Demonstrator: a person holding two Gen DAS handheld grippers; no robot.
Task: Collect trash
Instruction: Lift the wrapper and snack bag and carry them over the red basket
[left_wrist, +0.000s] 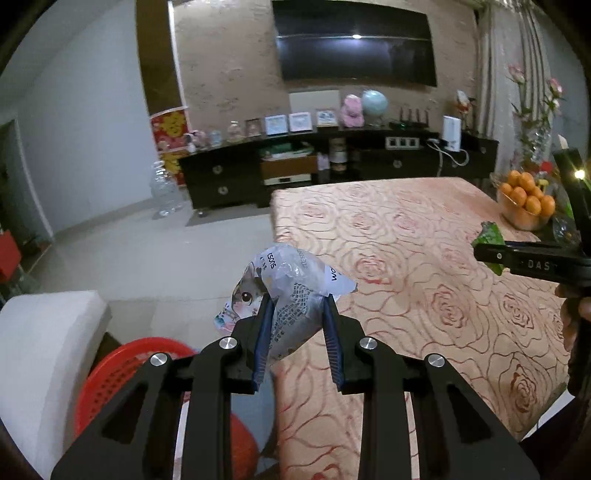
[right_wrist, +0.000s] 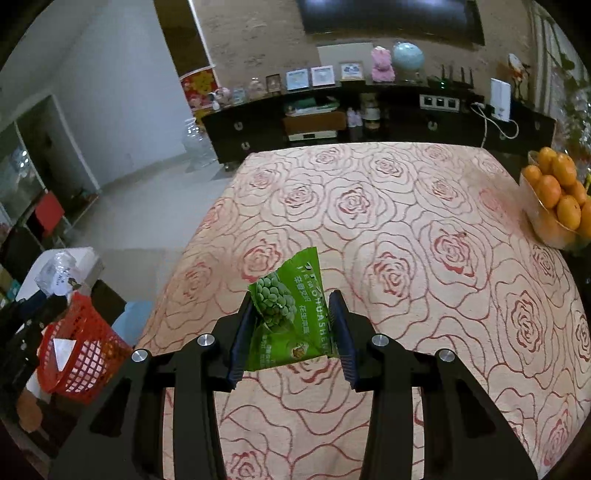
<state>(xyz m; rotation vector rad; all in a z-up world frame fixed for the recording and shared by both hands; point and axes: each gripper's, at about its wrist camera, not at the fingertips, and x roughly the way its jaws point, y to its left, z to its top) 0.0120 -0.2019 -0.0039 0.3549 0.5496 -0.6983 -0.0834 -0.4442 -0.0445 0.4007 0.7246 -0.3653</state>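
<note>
Partly hidden: white wrapper (left_wrist: 291, 295) in left claw (left_wrist: 297, 308), green packet (right_wrist: 291, 314) in right claw (right_wrist: 293, 308).

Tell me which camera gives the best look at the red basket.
The right wrist view: the red basket shows nearly whole beside the table, lattice wall and open rim visible, something pale inside. The left wrist view catches only part of its rim, mostly hidden behind the left gripper.

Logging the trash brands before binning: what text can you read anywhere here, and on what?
"DAS": right gripper body, cut off at the frame edge.
"tsons", "wo": crumpled white cat wrapper in the left gripper, partial.
"HUASHENG": green snack packet, preceded by unclear letters.
Chinese print on both wrappers: too small to read.
</note>
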